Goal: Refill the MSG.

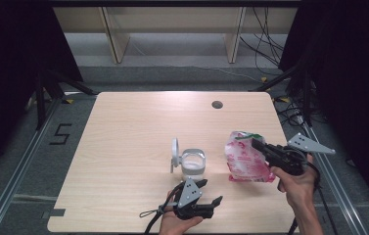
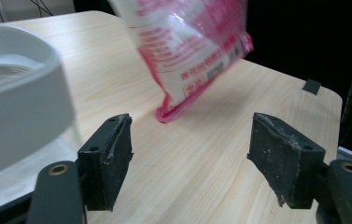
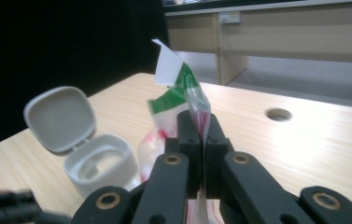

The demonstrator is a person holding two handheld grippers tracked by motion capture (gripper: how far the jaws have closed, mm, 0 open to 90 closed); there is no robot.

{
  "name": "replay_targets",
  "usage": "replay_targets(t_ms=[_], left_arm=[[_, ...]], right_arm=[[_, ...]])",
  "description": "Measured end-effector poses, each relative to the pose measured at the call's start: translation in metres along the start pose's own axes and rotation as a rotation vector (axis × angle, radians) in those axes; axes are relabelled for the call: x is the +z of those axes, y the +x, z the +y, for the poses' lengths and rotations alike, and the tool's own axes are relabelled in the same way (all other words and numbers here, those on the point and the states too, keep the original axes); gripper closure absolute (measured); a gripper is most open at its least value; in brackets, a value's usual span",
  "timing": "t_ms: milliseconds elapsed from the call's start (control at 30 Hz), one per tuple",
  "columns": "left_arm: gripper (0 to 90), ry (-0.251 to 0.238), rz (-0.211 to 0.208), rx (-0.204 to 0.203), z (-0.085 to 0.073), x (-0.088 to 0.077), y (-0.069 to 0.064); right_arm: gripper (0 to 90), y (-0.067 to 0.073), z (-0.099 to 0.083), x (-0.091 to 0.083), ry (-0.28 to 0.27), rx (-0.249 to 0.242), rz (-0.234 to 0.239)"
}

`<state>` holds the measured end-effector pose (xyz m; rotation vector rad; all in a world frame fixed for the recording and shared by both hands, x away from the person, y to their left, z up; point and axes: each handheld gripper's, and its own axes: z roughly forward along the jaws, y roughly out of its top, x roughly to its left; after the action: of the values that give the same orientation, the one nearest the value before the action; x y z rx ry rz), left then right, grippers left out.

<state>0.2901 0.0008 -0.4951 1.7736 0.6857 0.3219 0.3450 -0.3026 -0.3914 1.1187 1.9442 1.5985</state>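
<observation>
right claw [image 3: 200,135]: clenched on bag [image 1: 243,157] top, box [image 1: 192,164] to its left | left claw [image 2: 190,158]: released, nothing between, box just beside | worktop [image 1: 123,142]

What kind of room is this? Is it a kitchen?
Probably not a kitchen; it looks like a lab or recording studio. A bare light wooden table stands between black curtains, loose black cables trail over the grey floor, and a black number five marking is stuck beside a metal floor rail.
</observation>
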Motion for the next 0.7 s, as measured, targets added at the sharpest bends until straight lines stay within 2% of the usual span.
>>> replay_targets(t_ms=[33,67,100,133,167,200,233,267,333,400,433,467,500,567,600,667,700], left_arm=[[29.2,-0.002,0.004,0.015,0.001,-0.001,0.003],[29.0,-0.006,0.013,-0.018,0.001,-0.002,0.002],[28.7,-0.002,0.017,-0.031,0.0,-0.002,0.002],[28.6,0.008,0.008,-0.014,0.0,-0.002,0.003],[28.6,0.012,0.002,0.006,0.001,-0.003,0.005],[28.6,0.013,0.013,-0.02,0.0,-0.003,0.005],[28.5,-0.001,0.01,-0.028,-0.001,-0.002,0.005],[28.3,0.009,0.012,-0.024,-0.001,-0.002,0.006],[28.0,0.014,0.012,-0.028,-0.003,-0.003,0.006],[28.0,0.025,0.014,-0.023,-0.004,-0.004,0.008],[27.9,0.026,0.015,-0.028,-0.005,-0.004,0.007],[27.8,0.029,0.016,-0.026,-0.005,-0.005,0.008],[27.8,0.032,0.013,-0.023,-0.005,-0.006,0.008],[27.7,0.025,0.014,-0.033,-0.005,-0.006,0.008],[27.6,0.029,0.019,-0.035,-0.006,-0.005,0.008],[27.5,0.035,0.011,-0.025,-0.005,-0.006,0.009],[27.5,0.026,0.013,-0.027,-0.005,-0.005,0.009]], right_arm=[[89.8,-0.003,-0.002,-0.005,0.005,-0.014,-0.017],[89.8,-0.006,-0.004,-0.009,0.015,-0.029,-0.035],[89.7,-0.008,-0.008,-0.012,0.013,-0.022,-0.056],[89.7,-0.01,-0.01,-0.015,0.018,-0.012,-0.061],[89.7,-0.014,-0.013,-0.016,0.018,-0.03,-0.071],[89.7,-0.015,-0.014,-0.018,0.027,-0.009,-0.068],[89.6,-0.016,-0.016,-0.018,0.02,-0.005,-0.079],[89.6,-0.016,-0.016,-0.02,0.038,0.008,-0.079],[89.6,-0.02,-0.018,-0.021,0.029,-0.018,-0.086],[89.6,-0.02,-0.019,-0.022,0.033,-0.014,-0.089],[89.6,-0.02,-0.019,-0.023,0.051,0.007,-0.103],[89.5,-0.023,-0.02,-0.023,0.046,-0.015,-0.101],[89.5,-0.024,-0.022,-0.023,0.047,-0.001,-0.118],[89.6,-0.026,-0.024,-0.023,0.046,0.0,-0.125],[89.6,-0.03,-0.028,-0.023,0.068,0.011,-0.148],[89.4,-0.034,-0.032,-0.021,0.066,0.022,-0.163],[89.4,-0.039,-0.034,-0.022,0.074,-0.012,-0.175]])
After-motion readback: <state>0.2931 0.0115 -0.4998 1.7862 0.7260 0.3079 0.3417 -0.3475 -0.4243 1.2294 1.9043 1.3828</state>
